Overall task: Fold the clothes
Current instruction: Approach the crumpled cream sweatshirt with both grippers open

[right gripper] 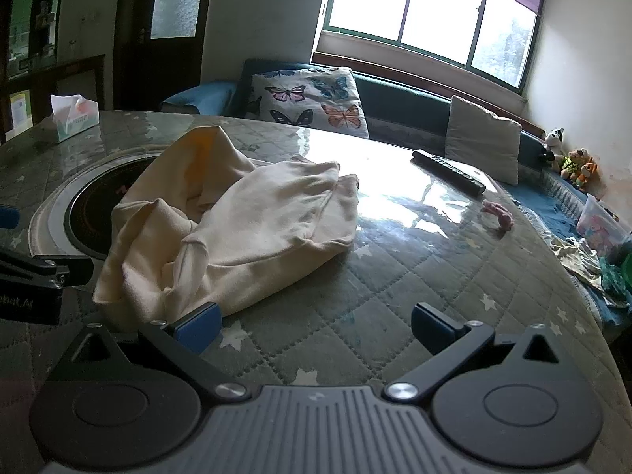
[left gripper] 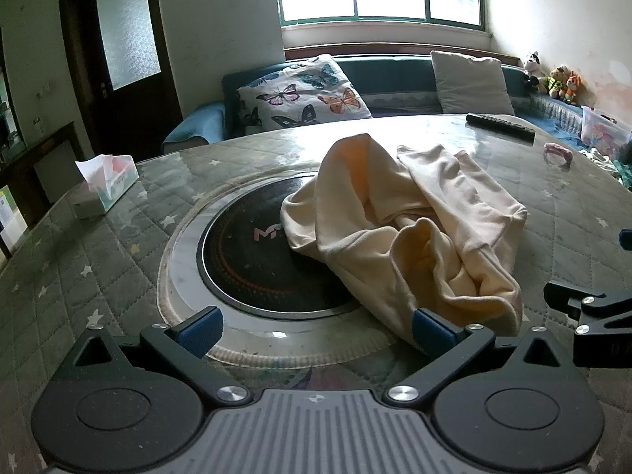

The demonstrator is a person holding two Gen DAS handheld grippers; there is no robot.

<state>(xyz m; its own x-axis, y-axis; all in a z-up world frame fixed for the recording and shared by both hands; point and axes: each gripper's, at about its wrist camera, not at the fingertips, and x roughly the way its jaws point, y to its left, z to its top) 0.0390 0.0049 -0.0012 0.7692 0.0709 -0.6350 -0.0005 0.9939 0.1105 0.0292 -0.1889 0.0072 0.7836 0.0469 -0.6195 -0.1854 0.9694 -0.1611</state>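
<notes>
A crumpled cream garment point(left gripper: 407, 229) lies in a heap on the quilted table, partly over the round black cooktop point(left gripper: 252, 260). My left gripper point(left gripper: 316, 331) is open and empty just in front of the heap; its right pad point(left gripper: 430, 330) is at the garment's near edge. In the right wrist view the garment point(right gripper: 237, 225) lies ahead to the left. My right gripper point(right gripper: 316, 326) is open and empty; its left pad point(right gripper: 199, 326) is at the garment's near edge. Each gripper shows at the edge of the other's view.
A tissue box point(left gripper: 104, 187) stands at the table's far left. A remote control point(left gripper: 499, 126) and a small pink item point(left gripper: 557, 154) lie at the far right. A sofa with pillows point(left gripper: 304, 94), soft toys and a plastic box point(right gripper: 600, 225) lies beyond the table.
</notes>
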